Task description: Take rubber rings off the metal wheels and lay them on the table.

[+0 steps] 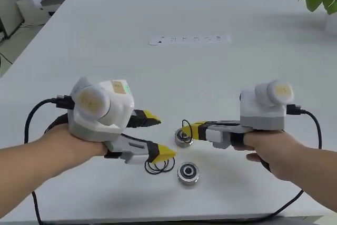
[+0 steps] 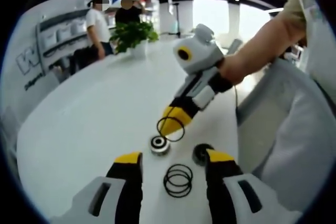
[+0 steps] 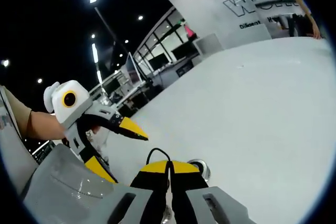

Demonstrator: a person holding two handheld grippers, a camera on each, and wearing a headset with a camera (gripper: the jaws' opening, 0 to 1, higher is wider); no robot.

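Left gripper [image 2: 174, 157]: jaws apart, yellow-tipped | loose rubber rings [image 2: 166, 180]: flat on white table [image 2: 79, 129], between the jaws | first metal wheel [image 2: 160, 145], second metal wheel [image 2: 201, 153]: just beyond | right gripper [image 2: 172, 122]: tips closed, pinching held ring [image 2: 181, 135] above first wheel

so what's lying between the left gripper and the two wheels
A small pile of loose rubber rings on the table, short of both wheels, framed by the open jaws of the left gripper in the left gripper view.
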